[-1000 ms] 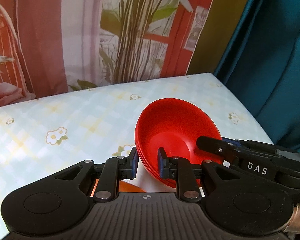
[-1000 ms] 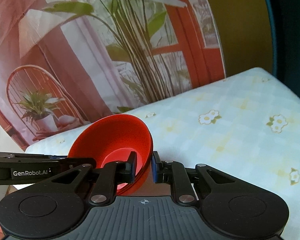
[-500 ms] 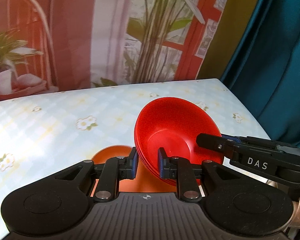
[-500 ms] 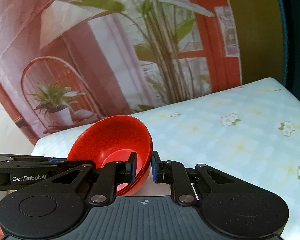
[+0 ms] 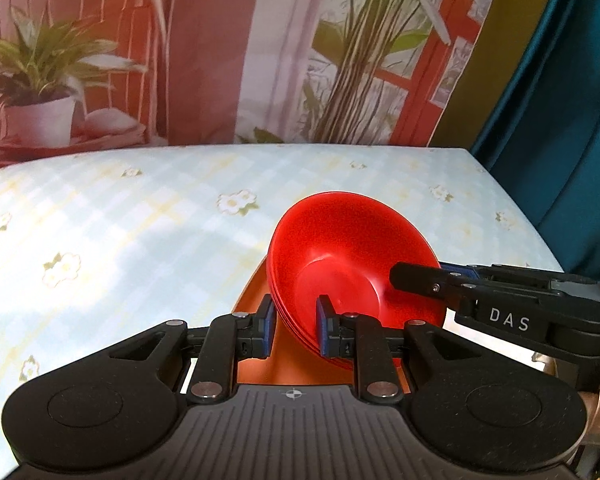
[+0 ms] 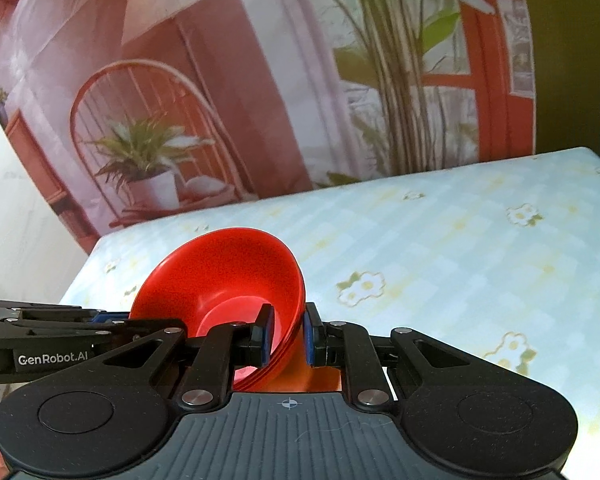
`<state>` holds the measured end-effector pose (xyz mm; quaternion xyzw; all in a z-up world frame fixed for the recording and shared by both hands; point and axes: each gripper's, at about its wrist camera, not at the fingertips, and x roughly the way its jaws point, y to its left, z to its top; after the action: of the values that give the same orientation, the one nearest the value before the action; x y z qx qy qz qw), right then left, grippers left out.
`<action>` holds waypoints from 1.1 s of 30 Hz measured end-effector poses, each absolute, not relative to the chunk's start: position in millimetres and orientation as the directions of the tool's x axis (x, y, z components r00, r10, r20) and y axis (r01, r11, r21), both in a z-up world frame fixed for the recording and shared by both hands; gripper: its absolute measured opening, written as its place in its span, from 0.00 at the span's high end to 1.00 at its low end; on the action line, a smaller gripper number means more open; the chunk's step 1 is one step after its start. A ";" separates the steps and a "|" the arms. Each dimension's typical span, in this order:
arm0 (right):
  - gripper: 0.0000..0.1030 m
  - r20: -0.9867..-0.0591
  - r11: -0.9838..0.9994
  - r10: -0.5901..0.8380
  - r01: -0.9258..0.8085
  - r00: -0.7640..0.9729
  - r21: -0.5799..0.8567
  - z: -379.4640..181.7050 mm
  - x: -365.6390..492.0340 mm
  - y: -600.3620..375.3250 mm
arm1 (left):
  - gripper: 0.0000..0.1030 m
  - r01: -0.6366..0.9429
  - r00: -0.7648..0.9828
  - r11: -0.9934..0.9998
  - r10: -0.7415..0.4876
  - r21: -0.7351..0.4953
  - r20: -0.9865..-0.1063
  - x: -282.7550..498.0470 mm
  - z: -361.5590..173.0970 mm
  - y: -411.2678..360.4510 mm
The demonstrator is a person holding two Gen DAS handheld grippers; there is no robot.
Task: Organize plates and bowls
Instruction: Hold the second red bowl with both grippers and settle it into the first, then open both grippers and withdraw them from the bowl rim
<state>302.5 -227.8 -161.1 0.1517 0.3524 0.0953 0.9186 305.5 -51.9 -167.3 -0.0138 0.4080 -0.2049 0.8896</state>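
Between the blue-padded fingers of the left tongs (image 5: 291,330), the near rim of a nested stack of red bowls (image 5: 352,264) is being pinched, one pad outside the wall and one inside, so these tongs are closed down to the thickness of the stacked rims. From the opposite side the right tongs (image 6: 287,334) are clamping the same stack (image 6: 224,280) in the same way, narrowed onto the rim. Each pair of tongs is appearing in the other's view, reaching in across the bowls. The stack is tilting, its mouth opening forward and upward away from both cameras, and it is sitting directly ahead of and touching both sets of tongs, so neither side is nearer. Just beneath the bowls an orange plate (image 5: 256,364) is lying on the bench (image 5: 140,216), which is covered in a pale flowered cloth. Lowering the stack onto that plate looks like the coming move, judging by its place directly underneath.
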 end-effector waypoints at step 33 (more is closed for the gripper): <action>0.82 -0.667 0.961 0.234 -0.066 0.707 0.267 -174.7 294.5 -208.2 | 0.57 0.352 0.581 0.917 -0.370 -0.186 -0.725 290.9 -181.6 -44.6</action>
<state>294.5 -208.2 -174.7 0.1122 0.3736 0.0818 0.9171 290.9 -44.6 -181.6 -0.0106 0.4105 -0.2031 0.8889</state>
